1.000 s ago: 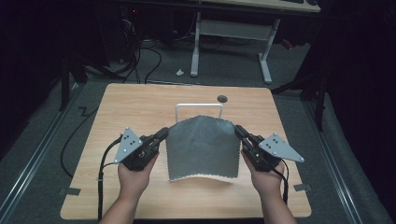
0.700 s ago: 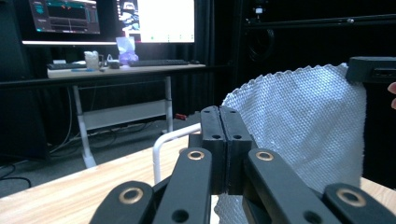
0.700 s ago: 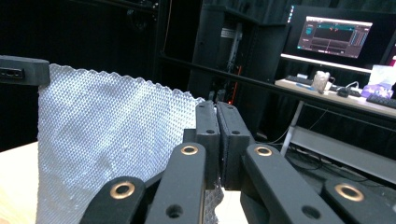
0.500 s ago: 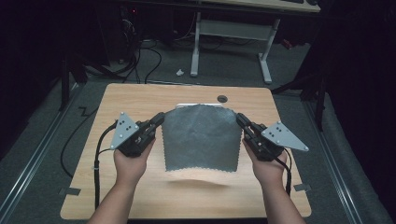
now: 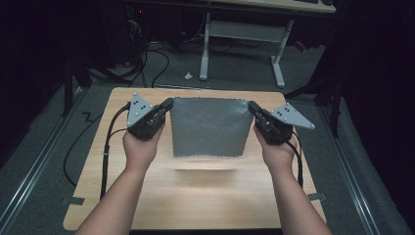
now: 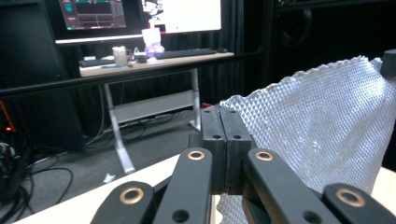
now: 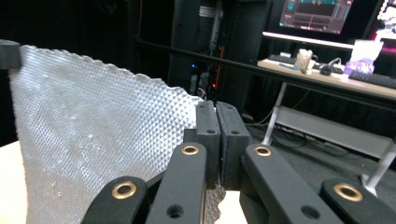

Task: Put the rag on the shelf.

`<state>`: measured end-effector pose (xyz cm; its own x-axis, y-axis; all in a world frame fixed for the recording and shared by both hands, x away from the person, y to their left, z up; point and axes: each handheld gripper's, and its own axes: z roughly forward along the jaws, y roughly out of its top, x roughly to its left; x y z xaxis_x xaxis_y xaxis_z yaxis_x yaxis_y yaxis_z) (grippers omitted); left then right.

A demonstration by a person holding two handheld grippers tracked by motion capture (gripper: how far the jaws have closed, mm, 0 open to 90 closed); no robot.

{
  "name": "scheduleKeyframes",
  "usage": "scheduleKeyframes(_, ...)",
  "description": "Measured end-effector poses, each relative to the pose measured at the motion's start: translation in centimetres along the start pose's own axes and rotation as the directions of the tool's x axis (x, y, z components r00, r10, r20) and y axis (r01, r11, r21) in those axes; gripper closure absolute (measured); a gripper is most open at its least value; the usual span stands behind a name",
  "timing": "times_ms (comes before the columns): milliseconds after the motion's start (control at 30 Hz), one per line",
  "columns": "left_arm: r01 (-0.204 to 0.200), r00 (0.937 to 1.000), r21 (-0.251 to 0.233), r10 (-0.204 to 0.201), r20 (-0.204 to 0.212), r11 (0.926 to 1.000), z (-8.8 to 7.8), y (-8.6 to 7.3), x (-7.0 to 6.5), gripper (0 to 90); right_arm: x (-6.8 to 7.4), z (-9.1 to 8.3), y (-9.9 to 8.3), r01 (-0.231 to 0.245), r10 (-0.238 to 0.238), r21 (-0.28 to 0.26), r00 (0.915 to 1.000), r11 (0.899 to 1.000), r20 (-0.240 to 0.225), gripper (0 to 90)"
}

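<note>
A grey textured cloth (image 5: 208, 126) hangs stretched flat above the wooden table (image 5: 195, 196), held by its two upper corners. My left gripper (image 5: 169, 104) is shut on the cloth's upper left corner, and my right gripper (image 5: 251, 106) is shut on the upper right corner. In the left gripper view the jaws press together at the left gripper (image 6: 225, 123), with the cloth (image 6: 322, 126) spreading off to the right. In the right gripper view the right gripper (image 7: 215, 119) pinches the cloth (image 7: 88, 140), which spreads to the left. The lower edge hangs free, casting a shadow on the table.
Beyond the table's far edge stands a white-legged desk (image 5: 244, 34), with cables (image 5: 147, 63) on the floor at the left. A desk with monitors and a keyboard (image 6: 187, 52) stands in the background. Metal rails (image 5: 39, 161) run along both sides of the table.
Both grippers have risen and moved away from the person, lifting the cloth off the table. It now hangs flat between them, and the white frame beneath it is no longer seen.
</note>
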<state>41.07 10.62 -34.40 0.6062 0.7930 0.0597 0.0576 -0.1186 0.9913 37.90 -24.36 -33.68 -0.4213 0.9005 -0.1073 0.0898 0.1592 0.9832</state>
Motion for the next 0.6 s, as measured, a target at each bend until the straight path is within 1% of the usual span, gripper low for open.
scheduleKeyframes(33,-0.008,1.0,0.006,0.008,-0.006,1.0,0.3,0.2,0.1,90.0,-0.3,0.4,0.2,-0.004,0.004,0.007,1.0,1.0,0.006,89.8)
scheduleKeyframes(67,-0.025,0.9996,0.013,0.025,-0.015,0.9996,0.7,0.4,0.1,90.0,-0.5,0.7,0.4,-0.004,0.004,0.016,0.9999,1.0,0.012,89.8)
scheduleKeyframes(100,-0.04,0.9988,0.02,0.041,-0.026,0.999,1.0,0.5,0.1,90.0,-0.8,1.4,0.8,0.007,-0.007,0.023,0.9997,1.0,0.024,89.8)
scheduleKeyframes(133,-0.05,0.9982,0.025,0.051,-0.031,0.9984,1.3,0.7,0.2,90.0,-0.8,1.4,0.8,0.007,-0.007,0.023,0.9997,1.0,0.024,89.8)
scheduleKeyframes(233,-0.069,0.9962,0.023,0.07,-0.053,0.9974,1.9,1.2,0.6,90.0,-1.1,2.1,1.3,0.005,-0.006,0.026,0.9996,1.0,0.029,89.8)
scheduleKeyframes(267,-0.074,0.9955,0.027,0.075,-0.058,0.9969,2.1,1.3,0.8,90.0,-1.2,2.7,1.7,0.012,-0.013,0.025,0.9994,1.0,0.034,89.8)
scheduleKeyframes(300,-0.078,0.9946,0.028,0.08,-0.066,0.9966,2.4,1.4,1.0,90.0,-1.2,2.7,1.7,0.012,-0.013,0.025,0.9994,1.0,0.034,89.8)
scheduleKeyframes(333,-0.087,0.9926,0.042,0.09,-0.081,0.9953,3.1,1.8,1.5,89.9,-1.3,3.3,2.1,0.026,-0.027,0.029,0.999,0.999,0.034,89.7)
scheduleKeyframes(367,-0.087,0.9926,0.042,0.09,-0.081,0.9953,3.1,1.8,1.5,89.9,-1.3,3.3,2.1,0.026,-0.027,0.029,0.999,0.999,0.034,89.7)
scheduleKeyframes(400,-0.08,0.9929,0.051,0.084,-0.084,0.9955,3.5,1.9,1.8,89.9,-1.4,4.0,2.3,0.03,-0.031,0.036,0.9989,0.999,0.034,89.7)
scheduleKeyframes(433,-0.064,0.9932,0.069,0.07,-0.092,0.9956,4.1,2.1,2.3,89.9,-1.6,4.6,2.4,0.024,-0.025,0.041,0.9993,0.999,0.027,89.7)
scheduleKeyframes(467,-0.05,0.9939,0.081,0.057,-0.094,0.9955,4.6,2.2,2.7,89.9,-1.6,4.6,2.4,0.024,-0.025,0.041,0.9993,0.999,0.027,89.7)
scheduleKeyframes(500,-0.041,0.994,0.089,0.05,-0.098,0.9952,5.0,2.3,3.0,89.9,-2.0,5.7,2.4,0.021,-0.023,0.057,0.9993,0.998,0.03,89.7)
scheduleKeyframes(567,-0.034,0.9933,0.104,0.045,-0.106,0.994,5.9,2.3,3.3,89.9,-2.4,6.7,2.2,0.012,-0.015,0.074,0.9993,0.997,0.035,89.7)
scheduleKeyframes(600,-0.029,0.9936,0.119,0.041,-0.105,0.9925,6.4,2.2,3.6,89.9,-2.4,6.7,2.2,0.012,-0.015,0.074,0.9993,0.997,0.035,89.7)
